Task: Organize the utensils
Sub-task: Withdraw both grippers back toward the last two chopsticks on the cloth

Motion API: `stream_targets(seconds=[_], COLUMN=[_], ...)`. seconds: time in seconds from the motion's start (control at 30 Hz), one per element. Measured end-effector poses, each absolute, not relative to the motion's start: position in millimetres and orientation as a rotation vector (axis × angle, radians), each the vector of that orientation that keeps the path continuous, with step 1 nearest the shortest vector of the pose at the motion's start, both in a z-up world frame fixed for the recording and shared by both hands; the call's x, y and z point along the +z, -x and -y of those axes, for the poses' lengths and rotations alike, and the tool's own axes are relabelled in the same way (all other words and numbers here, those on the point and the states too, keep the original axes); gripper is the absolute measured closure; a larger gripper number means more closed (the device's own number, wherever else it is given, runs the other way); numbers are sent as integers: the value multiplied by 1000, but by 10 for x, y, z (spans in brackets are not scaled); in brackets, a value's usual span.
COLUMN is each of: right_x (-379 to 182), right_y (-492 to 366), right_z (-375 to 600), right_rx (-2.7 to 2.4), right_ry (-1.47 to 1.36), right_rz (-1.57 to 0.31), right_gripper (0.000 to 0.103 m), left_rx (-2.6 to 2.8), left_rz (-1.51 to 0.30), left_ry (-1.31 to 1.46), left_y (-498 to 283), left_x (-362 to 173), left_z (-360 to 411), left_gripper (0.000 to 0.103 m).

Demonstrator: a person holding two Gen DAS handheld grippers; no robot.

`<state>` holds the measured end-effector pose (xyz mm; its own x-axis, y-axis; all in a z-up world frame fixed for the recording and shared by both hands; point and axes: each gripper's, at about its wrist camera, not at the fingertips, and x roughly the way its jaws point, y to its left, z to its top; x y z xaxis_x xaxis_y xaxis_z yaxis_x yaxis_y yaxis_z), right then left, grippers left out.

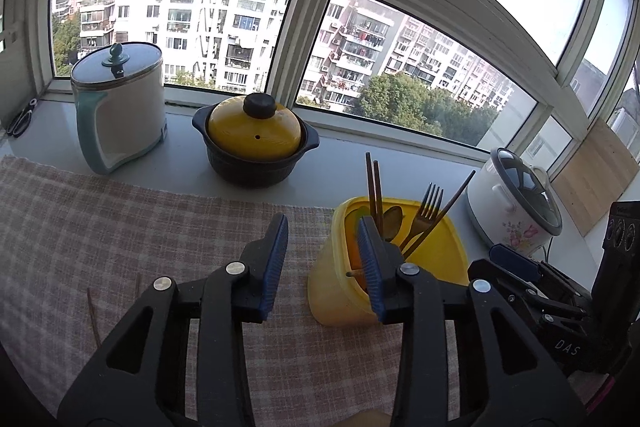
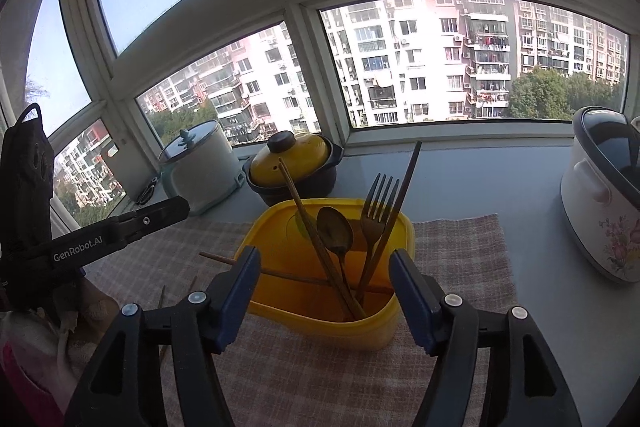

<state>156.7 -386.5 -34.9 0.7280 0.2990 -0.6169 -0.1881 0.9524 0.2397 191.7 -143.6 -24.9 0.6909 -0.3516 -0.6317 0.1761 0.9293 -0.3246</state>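
Note:
A yellow plastic container [image 2: 320, 319] stands on a checked cloth [image 2: 280, 367]; it also shows in the left wrist view [image 1: 340, 291]. It holds a fork [image 2: 378, 211], a spoon [image 2: 335, 231], brown chopsticks [image 2: 304, 215] and a dark stick [image 2: 408, 179]. One thin chopstick [image 2: 218, 259] lies across the container's left side, and more sticks [image 1: 93, 315] lie on the cloth. My right gripper [image 2: 324, 279] is open and empty, just in front of the container. My left gripper [image 1: 322, 247] is open and empty, left of the container, its right finger overlapping the rim.
On the sill behind stand a white kettle [image 1: 120, 111], a black pot with a yellow lid [image 1: 254, 143] and a floral rice cooker [image 1: 516, 203]. Scissors [image 1: 22, 119] lie far left. A wooden board [image 1: 592, 183] leans at the right. Windows close off the back.

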Motion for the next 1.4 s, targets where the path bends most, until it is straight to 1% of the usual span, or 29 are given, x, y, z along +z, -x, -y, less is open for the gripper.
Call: stream_targets(seconds=[0.03, 0.1, 0.2, 0.23, 0.27, 0.33, 0.77, 1.03, 1.23, 1.33, 1.4], right_x=[-351, -356, -375, -389, -400, -426, -563, -715, -872, -1002, -1117], right_y=[-1542, -1506, -1455, -1443, -1437, -1424, -1486, -1612, -1723, -1799, -1865], right_z=[3828, 3749, 3636, 3592, 3558, 3480, 2937, 2472, 2050, 1888, 1801], right_rx=[271, 278, 277, 276, 276, 276, 309, 362, 412, 432, 441], right_ry=[-163, -158, -151, -149, -148, -145, -129, -118, -88, -91, -104], right_rz=[-705, -707, -705, -709, -713, -723, -789, -856, -933, -988, -1032], right_gripper=[28, 17, 14, 12, 8, 5, 5, 5, 14, 20, 26], left_rx=[-290, -274, -255, -247, -237, -221, -108, -98, -112, -119, -123], left_rz=[-758, -771, -800, -808, -817, -837, -936, -1047, -1124, -1145, -1151], left_ry=[240, 231, 227, 225, 224, 225, 281, 309, 318, 310, 307], left_y=[-1900, -1860, -1802, -1786, -1765, -1737, -1650, -1651, -1627, -1627, -1636], left_x=[-269, -325, -419, -449, -490, -559, -921, -1334, -1648, -1734, -1763], left_z=[1384, 1251, 1046, 980, 898, 746, -214, -455, -472, -469, -464], left_gripper=[66, 66, 66, 63, 62, 61, 61, 61, 61, 61, 61])
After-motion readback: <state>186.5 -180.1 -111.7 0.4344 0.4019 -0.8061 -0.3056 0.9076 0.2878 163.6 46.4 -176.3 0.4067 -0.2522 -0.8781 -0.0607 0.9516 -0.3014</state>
